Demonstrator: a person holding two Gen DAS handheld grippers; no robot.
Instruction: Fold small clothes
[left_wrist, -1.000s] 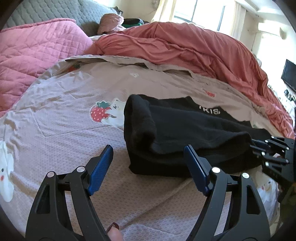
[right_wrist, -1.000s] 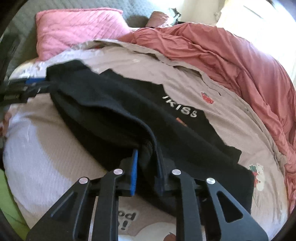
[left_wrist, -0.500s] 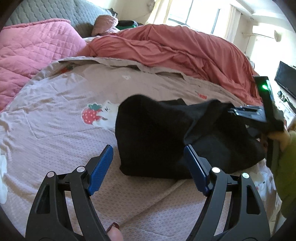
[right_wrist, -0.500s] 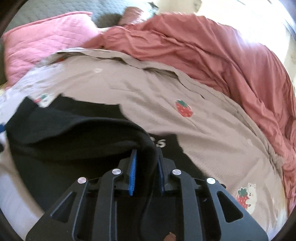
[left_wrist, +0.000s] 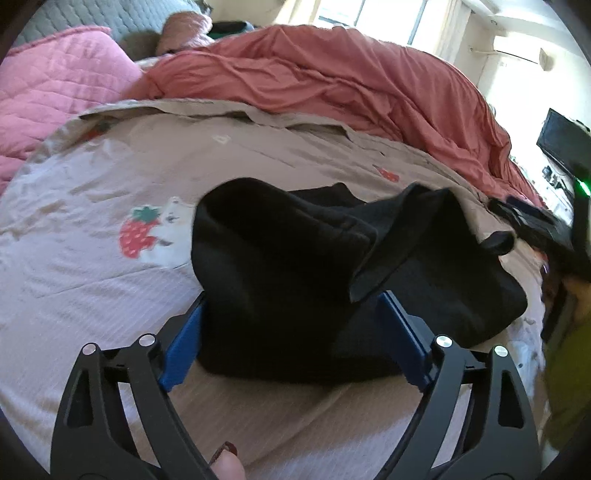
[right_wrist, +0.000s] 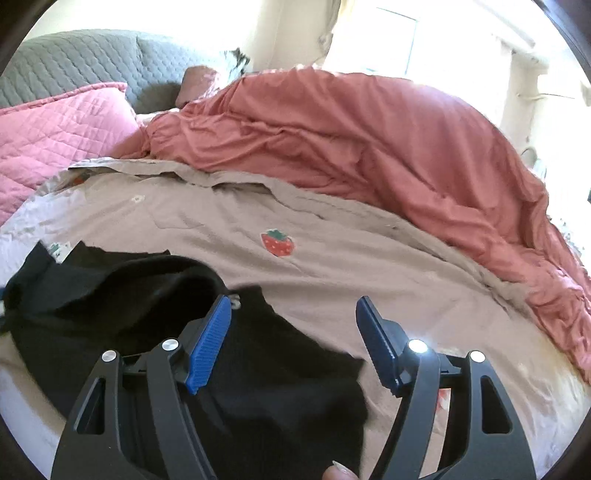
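Now the right gripper (right_wrist: 293, 338), jaws just sprung open and empty, has let the black garment (left_wrist: 295, 295) drop folded, so the open left gripper (left_wrist: 295, 339) should flatten it.

Both grippers – left gripper (left_wrist: 291, 328), right gripper (right_wrist: 293, 338) – black skeletal frames, silver screws, ribbed blue pads (right_wrist: 208, 350); dark-red polished thumbnail (left_wrist: 226, 451).

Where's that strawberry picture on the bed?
In the left wrist view, the strawberry print lies on the beige sheet, just left of the black garment.
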